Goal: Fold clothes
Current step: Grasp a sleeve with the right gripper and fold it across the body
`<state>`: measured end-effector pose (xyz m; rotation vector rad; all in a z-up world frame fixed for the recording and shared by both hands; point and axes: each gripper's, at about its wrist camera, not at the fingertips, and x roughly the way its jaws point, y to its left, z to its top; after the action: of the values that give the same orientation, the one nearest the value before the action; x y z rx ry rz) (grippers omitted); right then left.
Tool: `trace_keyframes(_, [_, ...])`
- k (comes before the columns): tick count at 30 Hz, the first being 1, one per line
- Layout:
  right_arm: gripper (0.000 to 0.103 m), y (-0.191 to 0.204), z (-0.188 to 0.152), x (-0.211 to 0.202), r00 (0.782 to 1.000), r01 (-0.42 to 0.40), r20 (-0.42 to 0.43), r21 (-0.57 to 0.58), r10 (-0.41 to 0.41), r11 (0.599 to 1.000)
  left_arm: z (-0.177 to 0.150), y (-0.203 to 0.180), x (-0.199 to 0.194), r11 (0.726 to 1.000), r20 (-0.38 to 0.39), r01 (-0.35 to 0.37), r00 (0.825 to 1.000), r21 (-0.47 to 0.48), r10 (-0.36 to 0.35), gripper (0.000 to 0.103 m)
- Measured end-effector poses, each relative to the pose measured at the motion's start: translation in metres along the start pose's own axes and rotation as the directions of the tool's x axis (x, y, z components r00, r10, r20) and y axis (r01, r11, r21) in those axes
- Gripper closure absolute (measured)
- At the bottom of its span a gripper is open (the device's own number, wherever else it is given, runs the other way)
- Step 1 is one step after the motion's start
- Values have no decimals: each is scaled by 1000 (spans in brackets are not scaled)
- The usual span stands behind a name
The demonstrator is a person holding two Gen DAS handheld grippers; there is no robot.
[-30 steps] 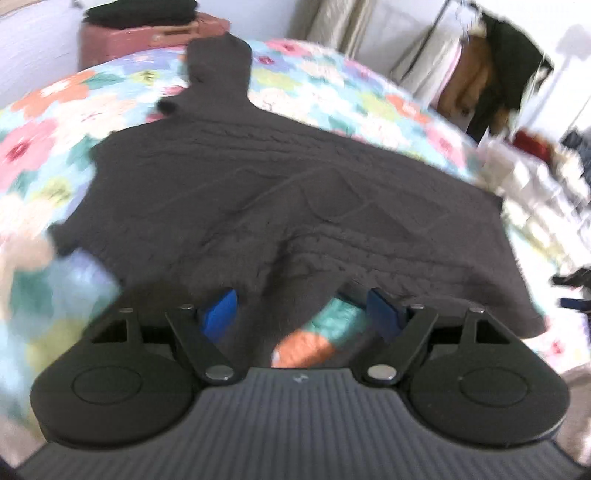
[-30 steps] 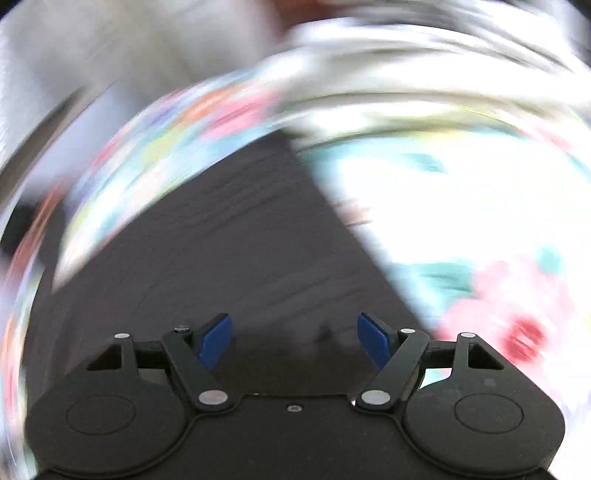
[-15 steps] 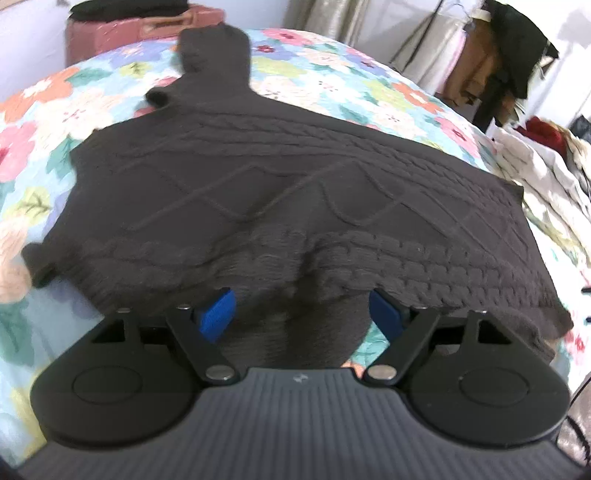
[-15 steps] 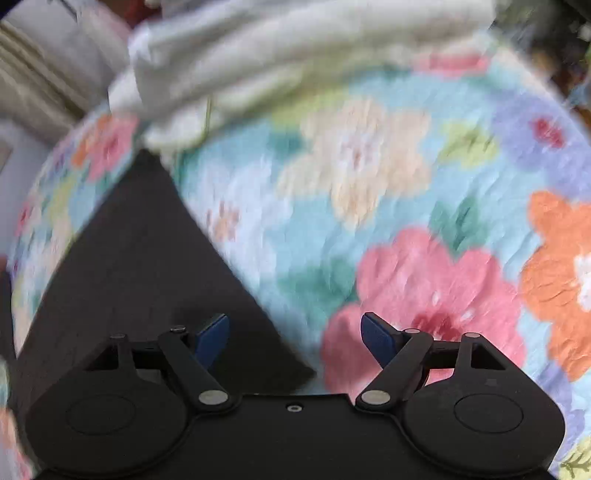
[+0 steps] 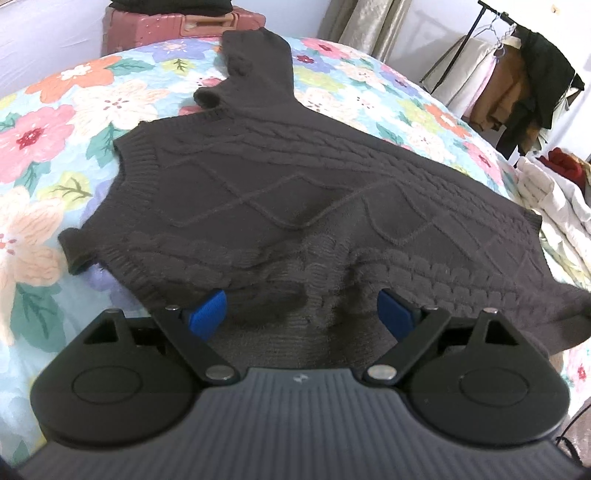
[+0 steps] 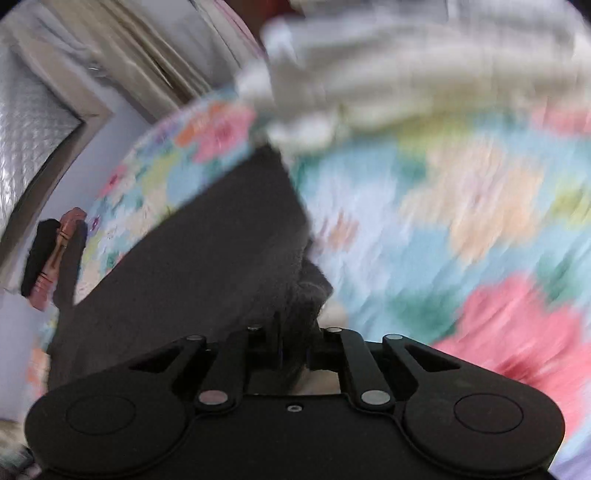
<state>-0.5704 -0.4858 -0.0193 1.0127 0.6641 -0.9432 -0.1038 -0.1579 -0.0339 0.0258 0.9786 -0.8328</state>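
A dark brown cable-knit sweater (image 5: 295, 177) lies spread on the floral bedspread (image 5: 74, 110), one sleeve stretched to the far side. My left gripper (image 5: 303, 310) is open, its blue pads on either side of a bunched fold at the sweater's near edge. In the right wrist view the sweater (image 6: 192, 251) runs off to the left. My right gripper (image 6: 295, 343) is shut on a corner of the sweater; the view is blurred.
A pink suitcase (image 5: 177, 26) with dark clothes on top stands beyond the bed. A clothes rack (image 5: 524, 85) with hanging garments is at the far right. A heap of white clothes (image 5: 554, 206) lies on the bed's right side and also shows in the right wrist view (image 6: 406, 74).
My right gripper, open a moment ago, swung to the sweater's corner and has shut on it. My left gripper has moved forward onto the sweater's near edge, still open.
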Motion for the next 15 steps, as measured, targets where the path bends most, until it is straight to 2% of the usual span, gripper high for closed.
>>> trace_keyframes(5, [94,7,-2,-35,987,91,144,-124,-73,988,-2,-9,11,999,-38,-11,999,49,13,14])
trace_keyframes(7, [94,10,-2,-24,982,148,141,-136,-129,980,-6,-18,13,995,-44,-18,999,102,23,14])
trace_keyframes(9, [91,17,2,-18,987,148,83,-142,-137,979,-11,-26,9,988,-52,23,999,152,-15,14])
trace_keyframes(10, [79,20,2,-21,984,164,90,-140,-153,976,-14,-29,7,984,-62,53,997,170,-43,14])
trace_keyframes(11, [74,27,-1,-29,977,193,114,-148,-177,970,-16,-33,6,980,-71,79,995,181,-67,14])
trace_keyframes(12, [60,35,-4,-36,971,217,139,-159,-196,963,-18,-36,5,976,-80,104,993,190,-90,14])
trace_keyframes(13, [50,45,-7,-46,971,208,163,-196,-177,958,-20,-40,4,971,-90,129,989,200,-113,14])
trace_keyframes(15, [49,64,-14,-65,976,162,187,-275,-113,948,-22,-47,6,962,-112,177,981,210,-156,14])
